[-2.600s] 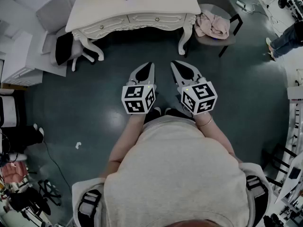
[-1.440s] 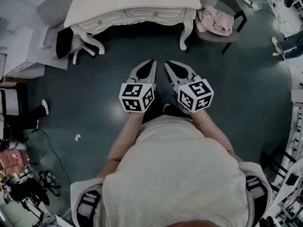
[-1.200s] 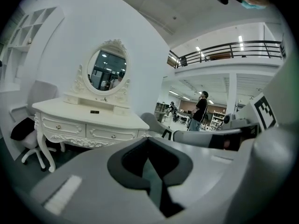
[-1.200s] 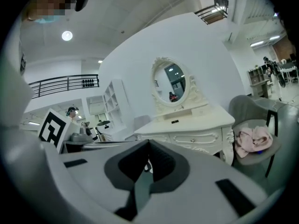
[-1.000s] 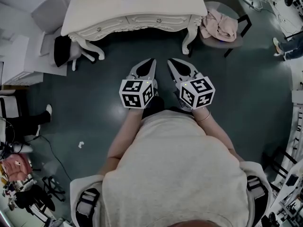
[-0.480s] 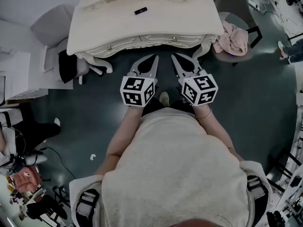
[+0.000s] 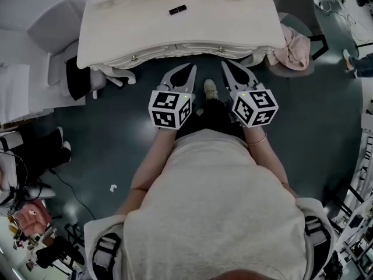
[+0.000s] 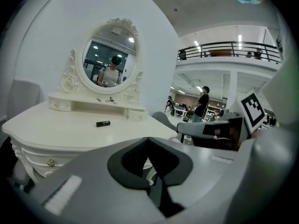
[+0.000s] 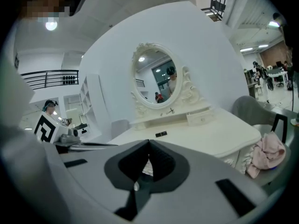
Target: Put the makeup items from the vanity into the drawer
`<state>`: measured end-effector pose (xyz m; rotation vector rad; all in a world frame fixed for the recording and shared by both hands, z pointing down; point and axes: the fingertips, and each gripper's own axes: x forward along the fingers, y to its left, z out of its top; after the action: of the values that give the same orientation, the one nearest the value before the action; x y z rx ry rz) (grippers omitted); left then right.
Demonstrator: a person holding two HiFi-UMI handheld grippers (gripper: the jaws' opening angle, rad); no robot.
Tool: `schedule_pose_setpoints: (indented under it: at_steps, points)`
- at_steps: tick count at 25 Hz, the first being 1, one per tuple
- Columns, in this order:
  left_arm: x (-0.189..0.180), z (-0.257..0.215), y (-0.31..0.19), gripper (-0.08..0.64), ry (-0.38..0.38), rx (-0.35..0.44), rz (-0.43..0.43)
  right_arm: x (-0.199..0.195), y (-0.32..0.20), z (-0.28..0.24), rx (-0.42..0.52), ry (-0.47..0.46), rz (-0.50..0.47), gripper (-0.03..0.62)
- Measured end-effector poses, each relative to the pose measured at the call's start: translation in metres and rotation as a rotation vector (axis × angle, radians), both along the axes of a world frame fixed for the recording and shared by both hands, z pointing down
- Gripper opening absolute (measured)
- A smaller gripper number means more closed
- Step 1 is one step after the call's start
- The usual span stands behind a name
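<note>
vanity (image 7: 233, 16) sat much nearer in head view than before, with both grippers up at its front edge. left gripper (image 7: 192, 69) and right gripper (image 7: 225, 65) jaws were pressed together, holding nothing. black makeup tube (image 7: 178, 9) lay untouched on the vanity top. drawer front (image 7: 151, 54) looked closed. judged not begun: opening, picking and stowing all remained.

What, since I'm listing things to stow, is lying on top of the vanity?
One small black stick-shaped item lies on the vanity top; a tiny dark wiry thing sits on the shelf under the mirror. Too small to identify. The shut drawers hide their contents.
</note>
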<state>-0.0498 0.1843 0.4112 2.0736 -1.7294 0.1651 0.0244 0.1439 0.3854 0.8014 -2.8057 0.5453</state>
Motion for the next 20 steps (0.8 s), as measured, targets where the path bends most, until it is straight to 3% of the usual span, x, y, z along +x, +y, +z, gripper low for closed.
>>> schedule_pose_setpoints:
  at_steps: [7, 20]
  points:
    - [-0.021, 0.012, -0.027, 0.009, 0.001, -0.022, -0.025, -0.02, -0.036, 0.007, -0.007, 0.001, -0.011, 0.008]
    - [-0.073, 0.01, -0.13, 0.009, -0.009, -0.031, -0.081, -0.095, -0.13, 0.007, -0.008, 0.018, -0.165, 0.008]
